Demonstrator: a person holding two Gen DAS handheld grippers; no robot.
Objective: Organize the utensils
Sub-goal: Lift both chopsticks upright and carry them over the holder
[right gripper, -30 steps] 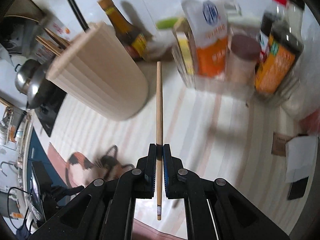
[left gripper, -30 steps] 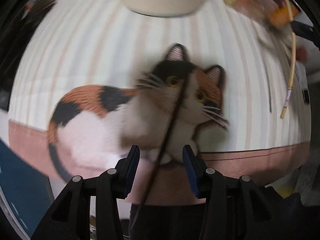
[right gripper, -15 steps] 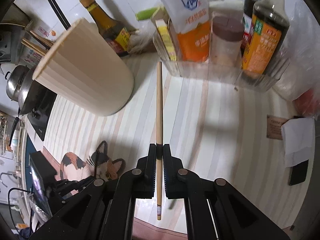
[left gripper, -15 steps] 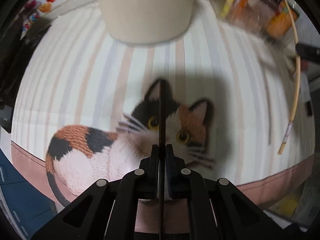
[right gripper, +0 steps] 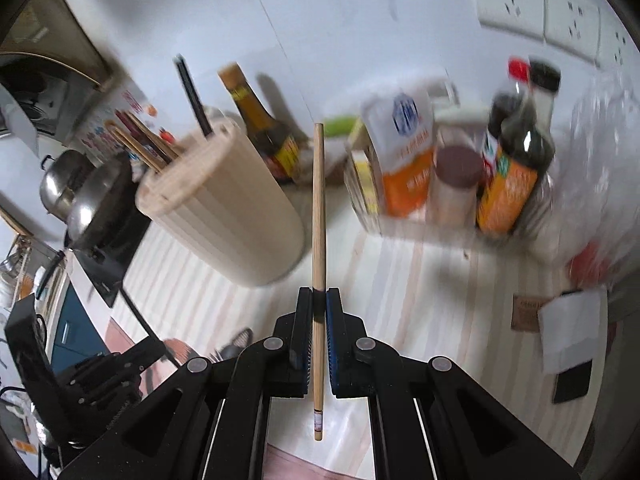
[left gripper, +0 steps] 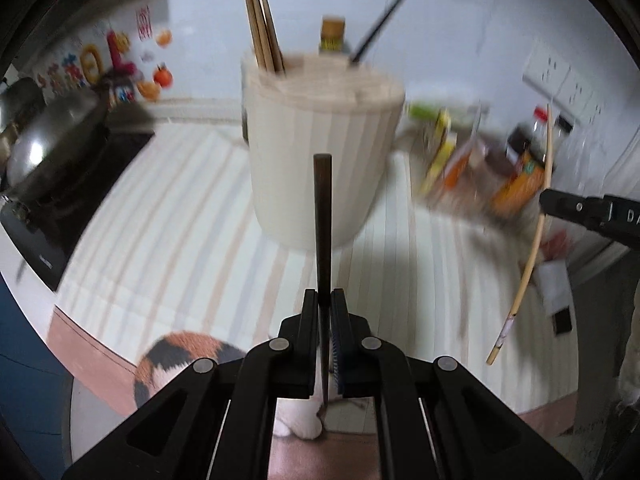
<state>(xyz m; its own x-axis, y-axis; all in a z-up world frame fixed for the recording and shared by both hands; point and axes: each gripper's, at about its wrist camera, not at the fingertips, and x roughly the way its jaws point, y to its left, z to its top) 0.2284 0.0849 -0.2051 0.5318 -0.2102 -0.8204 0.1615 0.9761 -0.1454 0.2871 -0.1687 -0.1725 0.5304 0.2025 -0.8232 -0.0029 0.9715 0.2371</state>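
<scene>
My left gripper [left gripper: 324,300] is shut on a dark brown chopstick [left gripper: 322,216] that points up toward the cream utensil holder [left gripper: 320,152]. The holder has several wooden chopsticks [left gripper: 262,32] and a black one [left gripper: 380,24] standing in it. My right gripper [right gripper: 319,300] is shut on a light wooden chopstick [right gripper: 319,208], held upright to the right of the holder [right gripper: 224,208]. The light chopstick [left gripper: 532,248] and the right gripper also show at the right edge of the left wrist view. The left gripper shows at the lower left of the right wrist view [right gripper: 108,372].
A striped mat with a cat picture [left gripper: 180,356] covers the counter. A clear tray of sauce bottles and packets [right gripper: 460,168] stands at the back right. A dark bottle [right gripper: 260,124] is behind the holder. A stove with steel pots [left gripper: 48,152] is at the left. Paper and a phone [right gripper: 568,344] lie at the right.
My left gripper closed on the dark chopstick, lifted it off the mat and tilted up toward the holder. My right gripper kept its chopstick and also tilted upward.
</scene>
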